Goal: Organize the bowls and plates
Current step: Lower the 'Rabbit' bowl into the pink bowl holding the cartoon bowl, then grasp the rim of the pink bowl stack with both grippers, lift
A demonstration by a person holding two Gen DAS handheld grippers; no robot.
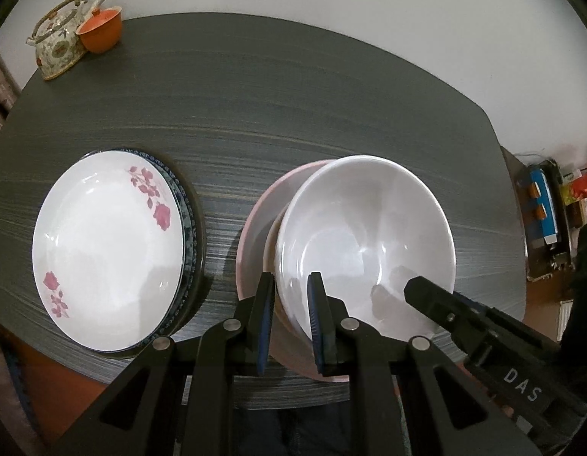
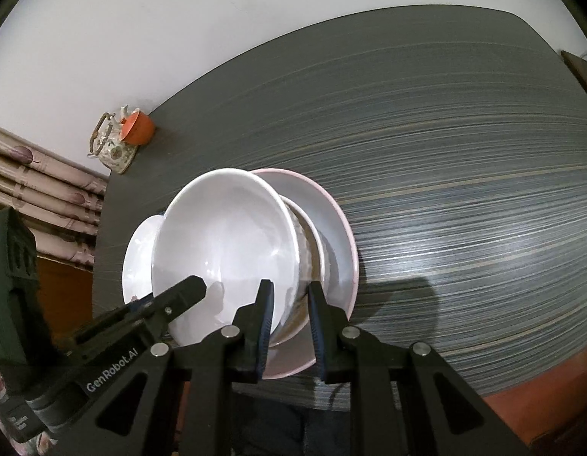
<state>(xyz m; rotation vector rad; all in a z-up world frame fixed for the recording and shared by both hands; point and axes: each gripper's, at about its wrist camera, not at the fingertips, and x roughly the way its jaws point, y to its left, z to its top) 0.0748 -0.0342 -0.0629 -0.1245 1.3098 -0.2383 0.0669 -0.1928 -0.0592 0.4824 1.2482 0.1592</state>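
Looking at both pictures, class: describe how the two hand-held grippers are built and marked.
Both are matte black plastic with triangular cut-outs and silver rivets. The fingers carry dark blue ribbed pads. The right gripper reads "DAS" in white; the left gripper reads "GenRobot.AI". No cables or sleeves show.

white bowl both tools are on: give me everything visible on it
The white bowl is plain, glossy and ceramic-looking, deep, with a smooth rounded rim, and empty. It sits tilted, nested in a second bowl that stands on a pink-rimmed plate near the table's front edge. The left tool clamps its rim on one side, the right tool on the opposite side, each with one finger inside and one outside.
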